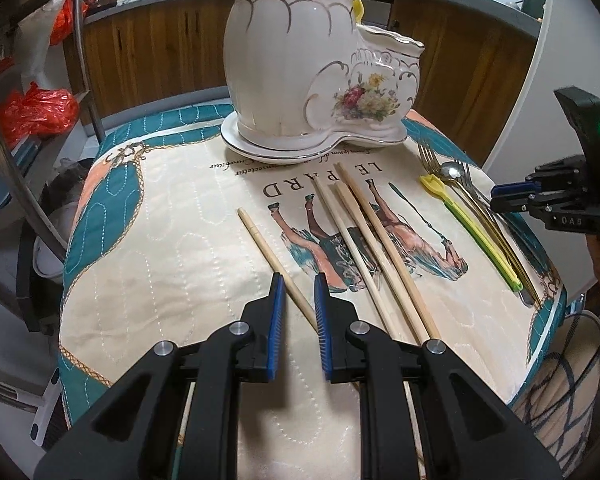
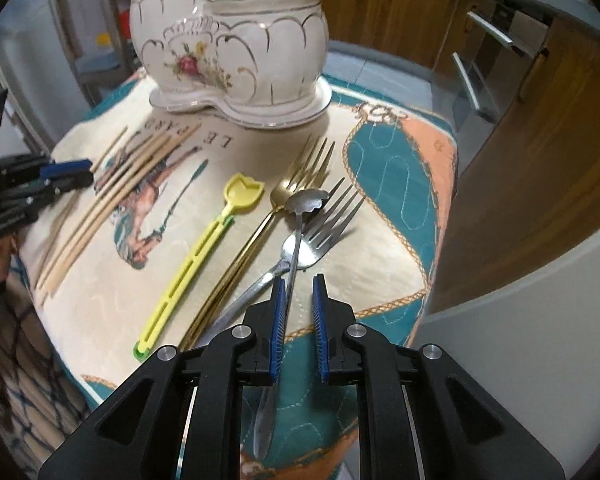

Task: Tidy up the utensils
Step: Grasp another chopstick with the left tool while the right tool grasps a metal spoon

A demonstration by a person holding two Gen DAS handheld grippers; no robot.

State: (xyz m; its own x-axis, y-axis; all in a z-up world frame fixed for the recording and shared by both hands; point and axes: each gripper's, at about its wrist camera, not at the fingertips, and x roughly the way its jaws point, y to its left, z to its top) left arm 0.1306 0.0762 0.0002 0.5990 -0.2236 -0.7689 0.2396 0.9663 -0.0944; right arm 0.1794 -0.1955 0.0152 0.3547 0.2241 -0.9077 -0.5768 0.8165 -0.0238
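Nearest the left tongs (image 1: 299, 280), a single chopstick (image 1: 274, 266) is seen passing btwn the two blue pads, its long axis running diagonally away and to the left, near end hidden under the tongs; pads are part open w/ a gap each side, so nothing is gripped yet. Likewise at the right tongs (image 2: 299, 280), the slim handle of a steel spoon (image 2: 296, 240) is seen lying btwn the pads, close against the left one, axis pointing almost straight ahead; tongs part open, whether the pad touches the handle can't be told. Each hand is thus nearer its own item, and closing appears to be what the next move needs. Further out, three more chopsticks (image 1: 374, 256) are laid roughly parallel on the quilted cloth covering the worktop (image 1: 160, 248); wood is pale and plain. By the spoon, a steel fork (image 2: 324, 220), a gold fork (image 2: 300, 178) and a yellow plastic spoon (image 2: 204, 248) are fanned together. Farthest, a white two-part ceramic holder (image 2: 236, 40) w/ floral print is stood on its saucer, a yellow utensil already seen in its nearer cup.
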